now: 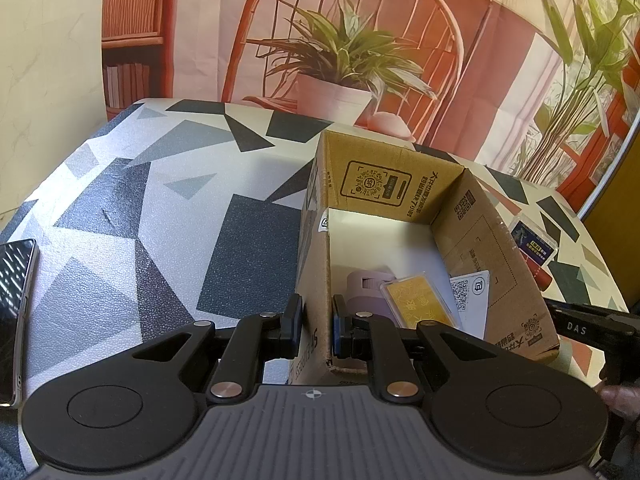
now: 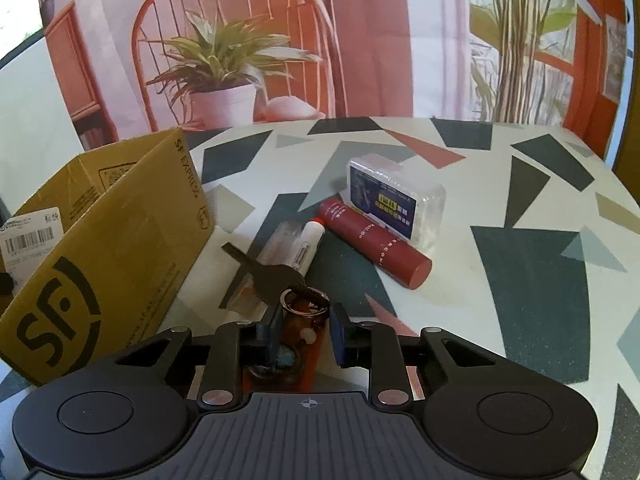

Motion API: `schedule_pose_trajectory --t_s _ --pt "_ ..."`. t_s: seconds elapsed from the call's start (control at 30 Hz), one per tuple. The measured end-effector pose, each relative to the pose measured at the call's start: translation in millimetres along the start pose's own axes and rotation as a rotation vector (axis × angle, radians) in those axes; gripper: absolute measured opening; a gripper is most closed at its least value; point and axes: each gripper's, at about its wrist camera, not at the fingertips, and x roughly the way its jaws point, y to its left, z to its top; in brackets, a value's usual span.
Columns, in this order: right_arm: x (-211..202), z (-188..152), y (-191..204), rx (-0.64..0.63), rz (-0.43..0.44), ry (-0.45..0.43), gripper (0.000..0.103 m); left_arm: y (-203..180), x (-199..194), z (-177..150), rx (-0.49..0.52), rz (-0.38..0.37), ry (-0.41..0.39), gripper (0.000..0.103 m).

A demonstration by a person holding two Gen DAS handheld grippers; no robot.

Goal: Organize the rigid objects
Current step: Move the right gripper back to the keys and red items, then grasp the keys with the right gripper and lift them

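Observation:
My left gripper (image 1: 317, 330) is shut on the near wall of an open cardboard box (image 1: 320, 264), one finger inside and one outside. Inside the box lie a lilac container (image 1: 366, 290), a gold bar in a clear case (image 1: 420, 300) and a white QR card (image 1: 472, 292). My right gripper (image 2: 304, 334) is open around a brown keychain with a metal ring (image 2: 302, 304) and a black key (image 2: 272, 274) on the table. Beyond it lie a white marker (image 2: 306, 246), a clear tube (image 2: 276, 246), a dark red cylinder (image 2: 376, 246) and a clear plastic case (image 2: 394, 196). The box (image 2: 100, 240) stands left of them.
A phone (image 1: 14, 312) lies at the table's left edge in the left wrist view. The round table has a grey, black and red geometric cover (image 2: 520, 260). A printed backdrop of a chair and plants hangs behind. The right gripper's body (image 1: 592, 328) shows beside the box.

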Motion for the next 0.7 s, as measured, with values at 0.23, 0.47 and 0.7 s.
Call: schedule_pose_trajectory --t_s 0.23,0.47,0.7 --pt "-4 5 6 -0.032 0.004 -0.024 0.027 0 0 0 0.001 0.001 -0.001 0.016" --pt "-5 11 1 -0.051 -0.014 -0.024 0.027 0 0 -1 -0.001 0.000 0.000 0.016" --pt "6 14 4 -0.095 -0.006 -0.012 0.018 -1 0 -1 0.000 0.000 0.000 0.016"
